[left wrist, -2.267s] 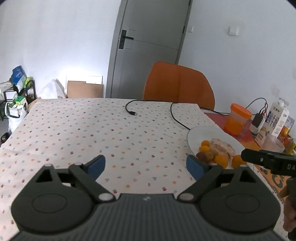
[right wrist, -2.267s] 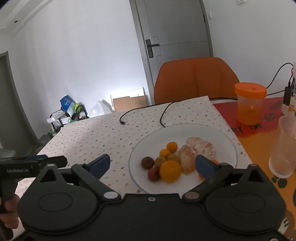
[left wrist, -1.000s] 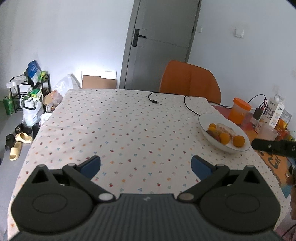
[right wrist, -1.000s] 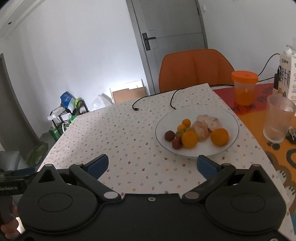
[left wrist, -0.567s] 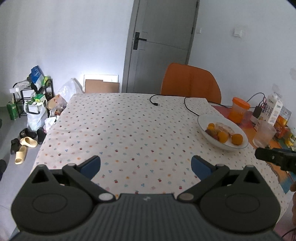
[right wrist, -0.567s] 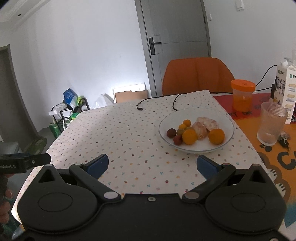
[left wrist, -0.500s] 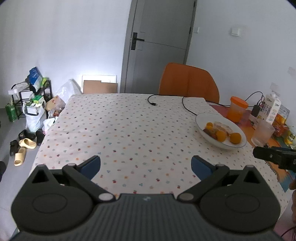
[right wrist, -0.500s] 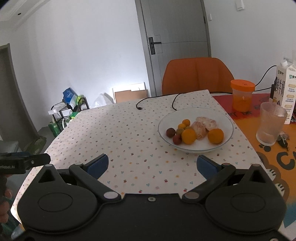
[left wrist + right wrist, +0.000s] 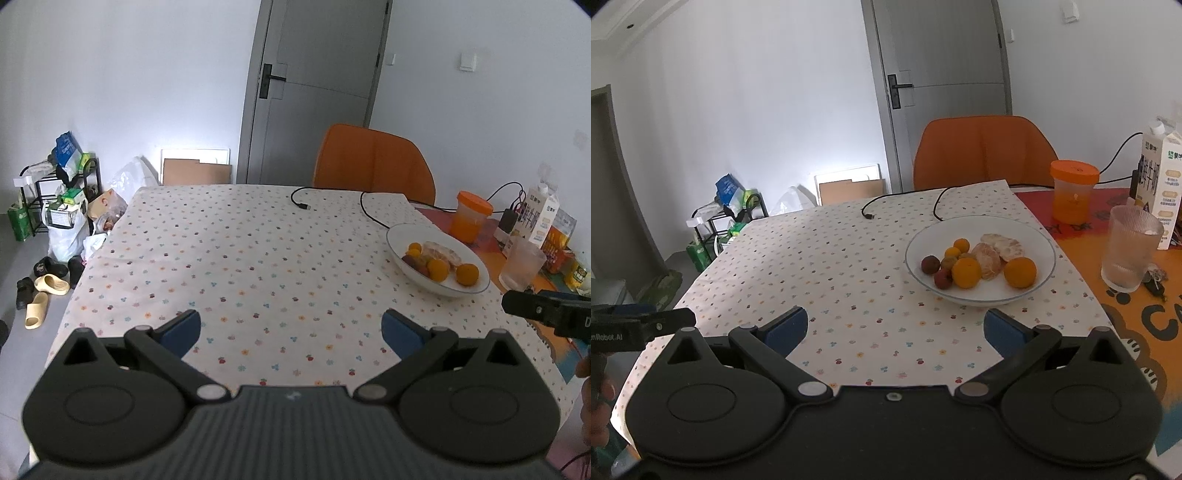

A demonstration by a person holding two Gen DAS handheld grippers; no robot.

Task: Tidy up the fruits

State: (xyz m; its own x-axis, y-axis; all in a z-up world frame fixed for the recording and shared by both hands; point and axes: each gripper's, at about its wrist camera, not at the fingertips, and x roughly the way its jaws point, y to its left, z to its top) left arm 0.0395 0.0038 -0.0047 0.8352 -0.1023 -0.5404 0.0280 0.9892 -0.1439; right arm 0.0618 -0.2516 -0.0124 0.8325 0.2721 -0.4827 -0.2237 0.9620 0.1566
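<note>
A white plate (image 9: 1030, 229) on the dotted tablecloth holds two oranges (image 9: 1019, 272), peeled orange halves (image 9: 997, 254), small yellow fruits (image 9: 961, 245) and dark red fruits (image 9: 930, 264). The plate also shows in the left wrist view (image 9: 402, 232) at the right. My right gripper (image 9: 894, 328) is open and empty, held back from the plate near the table's front edge. My left gripper (image 9: 291, 326) is open and empty over the near middle of the table, left of the plate.
An orange-lidded jar (image 9: 1073, 195), a ribbed glass (image 9: 1128, 249) and a milk carton (image 9: 1161, 184) stand right of the plate. A black cable (image 9: 905, 201) lies behind it. An orange chair (image 9: 982, 151) stands at the far side. Shoes and bags (image 9: 48, 258) lie on the floor left.
Both grippers have pulled back and up from the plate, staying open and empty. The fruits on the plate have not moved.
</note>
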